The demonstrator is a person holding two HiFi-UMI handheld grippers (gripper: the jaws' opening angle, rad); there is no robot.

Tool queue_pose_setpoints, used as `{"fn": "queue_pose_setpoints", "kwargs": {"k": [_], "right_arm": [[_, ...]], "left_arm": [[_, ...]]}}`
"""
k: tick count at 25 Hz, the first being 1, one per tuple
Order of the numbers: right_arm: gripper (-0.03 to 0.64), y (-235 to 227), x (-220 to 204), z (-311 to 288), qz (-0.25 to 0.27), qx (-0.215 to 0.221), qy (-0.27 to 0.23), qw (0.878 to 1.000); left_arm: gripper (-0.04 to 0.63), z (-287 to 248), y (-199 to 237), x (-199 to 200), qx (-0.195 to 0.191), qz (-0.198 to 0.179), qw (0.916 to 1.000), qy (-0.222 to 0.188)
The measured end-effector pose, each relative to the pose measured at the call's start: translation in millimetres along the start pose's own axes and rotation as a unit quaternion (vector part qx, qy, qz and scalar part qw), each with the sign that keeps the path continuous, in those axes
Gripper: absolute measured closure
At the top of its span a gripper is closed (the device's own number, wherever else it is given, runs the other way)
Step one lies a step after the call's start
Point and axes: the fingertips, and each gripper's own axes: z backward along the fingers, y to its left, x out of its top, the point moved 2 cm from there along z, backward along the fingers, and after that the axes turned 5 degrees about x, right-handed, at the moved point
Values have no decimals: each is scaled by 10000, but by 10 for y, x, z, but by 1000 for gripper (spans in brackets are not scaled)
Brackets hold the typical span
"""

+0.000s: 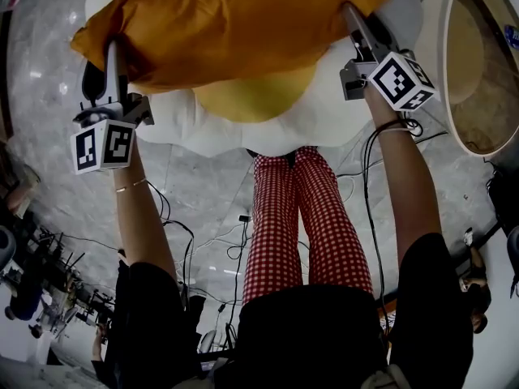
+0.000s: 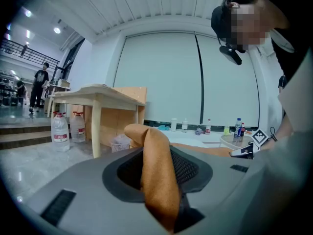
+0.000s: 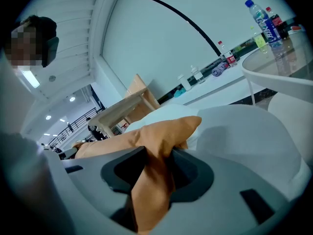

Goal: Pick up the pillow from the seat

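Pillow (image 1: 227, 23), apparently above seat (image 1: 324, 124), clamped by left tool (image 1: 111, 61), right tool (image 1: 358, 21).

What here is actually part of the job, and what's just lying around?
Job: pillow, seat, left tool, right tool, both gripping the pillow.
Lying about: wooden table, jugs, bottles, cables.

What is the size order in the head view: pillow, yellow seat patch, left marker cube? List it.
1. pillow
2. yellow seat patch, partly hidden by the pillow
3. left marker cube, though nearer the camera
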Motion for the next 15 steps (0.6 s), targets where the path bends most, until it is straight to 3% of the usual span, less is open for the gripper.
{"fn": "queue_pose_setpoints", "kwargs": {"k": [8,15], "right_arm": [[517,167,-5,117,274,-147,31,9995],[548,266,1,198,619,-331,149,9974]], "left_arm": [[445,161,-37,46,69,-67,9999,56],[446,264,-79,84,109,-99,9999,78]]}}
